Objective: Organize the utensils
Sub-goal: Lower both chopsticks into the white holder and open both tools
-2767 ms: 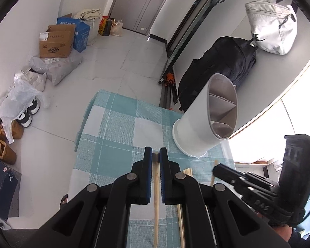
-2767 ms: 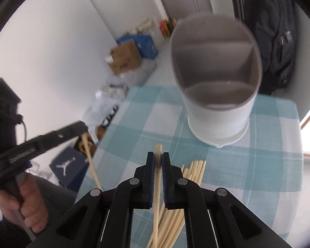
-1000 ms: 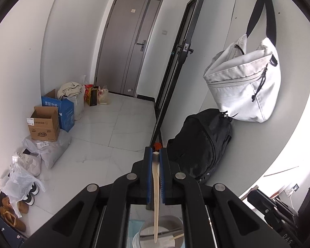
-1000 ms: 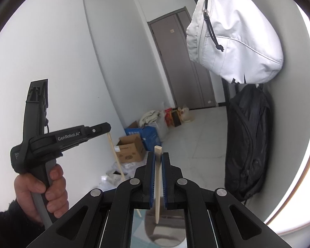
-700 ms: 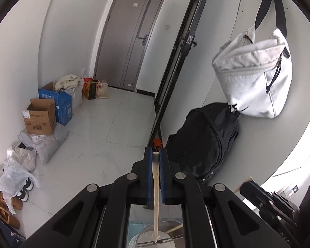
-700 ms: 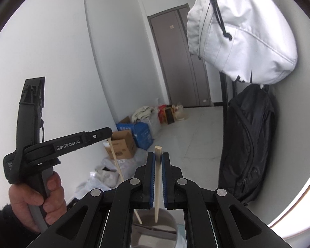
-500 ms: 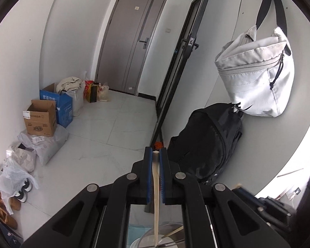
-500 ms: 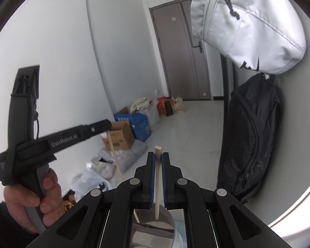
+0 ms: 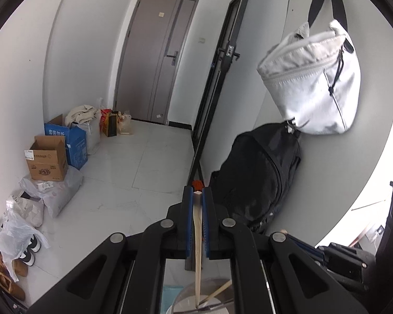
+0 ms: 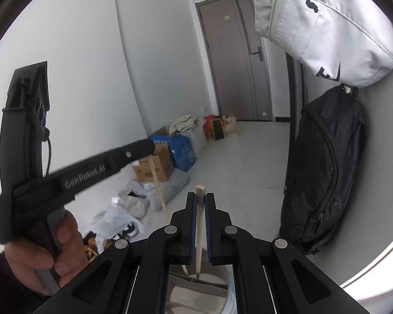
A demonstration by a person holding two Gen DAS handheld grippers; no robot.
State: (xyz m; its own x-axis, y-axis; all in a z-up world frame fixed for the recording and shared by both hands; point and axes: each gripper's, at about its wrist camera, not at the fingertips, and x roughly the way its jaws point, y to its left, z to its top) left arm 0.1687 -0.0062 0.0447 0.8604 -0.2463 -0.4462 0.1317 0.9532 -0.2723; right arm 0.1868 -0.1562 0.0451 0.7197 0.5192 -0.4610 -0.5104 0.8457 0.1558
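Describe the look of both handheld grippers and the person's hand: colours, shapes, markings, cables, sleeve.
Both grippers are matte black plastic with blue pads lining the inner finger faces and silver pivot bolts on angular linkage arms: left gripper, right gripper. In the right wrist view, the left gripper's side reads "GenRobot.AI" in grey, with a thin black cable near its boxy top. The bare left hand emerges from a dark sleeve.

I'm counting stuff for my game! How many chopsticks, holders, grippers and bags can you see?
Chopsticks: 2, one in the left gripper, one in the right gripper
Utensil holder: 1
Grippers: 2
Bags: 2, a white bag and a black backpack
Total: 7
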